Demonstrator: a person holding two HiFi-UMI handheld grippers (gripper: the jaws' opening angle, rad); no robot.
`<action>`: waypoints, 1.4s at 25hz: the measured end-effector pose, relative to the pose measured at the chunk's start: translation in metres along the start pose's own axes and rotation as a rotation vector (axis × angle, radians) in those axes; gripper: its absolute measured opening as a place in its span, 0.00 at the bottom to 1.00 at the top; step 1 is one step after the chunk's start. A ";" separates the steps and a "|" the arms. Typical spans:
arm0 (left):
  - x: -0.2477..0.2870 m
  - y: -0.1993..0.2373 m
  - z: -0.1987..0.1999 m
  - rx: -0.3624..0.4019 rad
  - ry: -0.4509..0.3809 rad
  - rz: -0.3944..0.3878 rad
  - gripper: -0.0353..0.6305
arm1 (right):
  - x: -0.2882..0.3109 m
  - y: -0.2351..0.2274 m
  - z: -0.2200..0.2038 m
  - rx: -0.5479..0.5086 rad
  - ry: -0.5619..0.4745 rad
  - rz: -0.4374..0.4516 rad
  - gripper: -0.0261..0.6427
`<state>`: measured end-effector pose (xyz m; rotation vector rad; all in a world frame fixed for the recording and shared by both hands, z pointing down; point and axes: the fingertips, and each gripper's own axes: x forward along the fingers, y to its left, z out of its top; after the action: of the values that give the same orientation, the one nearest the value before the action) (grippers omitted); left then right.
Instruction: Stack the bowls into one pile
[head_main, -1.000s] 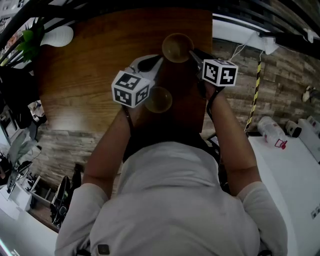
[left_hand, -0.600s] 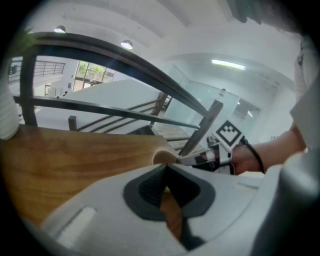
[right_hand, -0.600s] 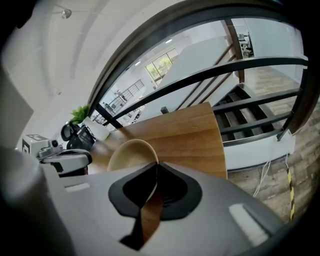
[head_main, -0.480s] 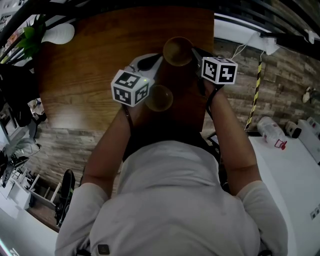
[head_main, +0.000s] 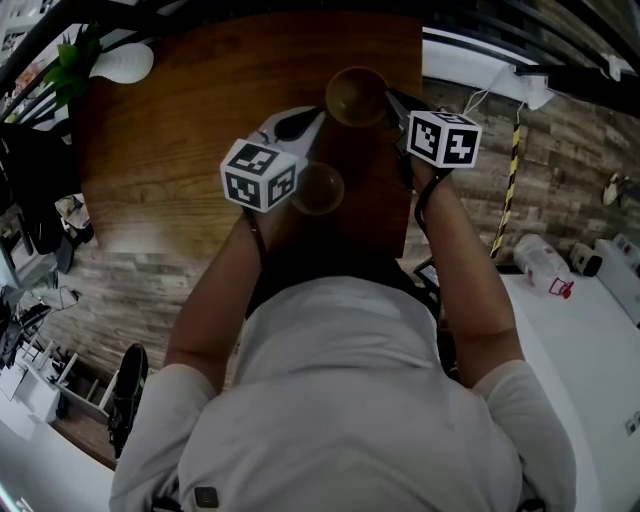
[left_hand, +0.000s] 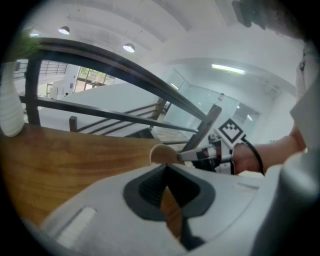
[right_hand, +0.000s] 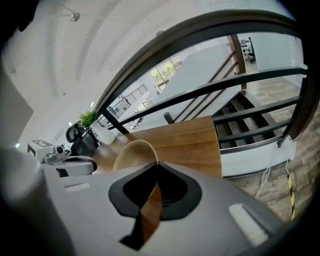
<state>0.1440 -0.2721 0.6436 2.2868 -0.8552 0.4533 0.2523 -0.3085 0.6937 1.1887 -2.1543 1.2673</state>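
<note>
Right gripper view: right gripper (right_hand: 157, 164) pinches bowl (right_hand: 132, 155) rim, jaws just closed; left gripper (left_hand: 166, 166) jaws together.

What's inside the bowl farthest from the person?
Nothing that I can see: the far bowl looks empty down to its bottom. The right gripper, just closed on its rim, covers only that edge.

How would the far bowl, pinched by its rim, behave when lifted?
The far bowl looks like thin wood, so it is probably stiff and light for its size. The right hand-held gripper pinches just one side of its rim, so it may tilt or swing. Its round wall looks smooth and could slip.
</note>
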 end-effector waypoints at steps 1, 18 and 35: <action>-0.008 -0.003 0.000 0.003 -0.007 0.000 0.06 | -0.005 0.007 0.000 -0.006 -0.010 0.000 0.06; -0.093 -0.070 0.043 0.139 -0.100 -0.045 0.06 | -0.118 0.084 0.027 -0.081 -0.171 -0.010 0.06; -0.218 -0.156 0.086 0.287 -0.222 -0.079 0.06 | -0.260 0.211 0.036 -0.085 -0.393 0.066 0.06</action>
<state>0.0992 -0.1406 0.3987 2.6638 -0.8470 0.3064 0.2335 -0.1637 0.3900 1.4379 -2.5136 1.0203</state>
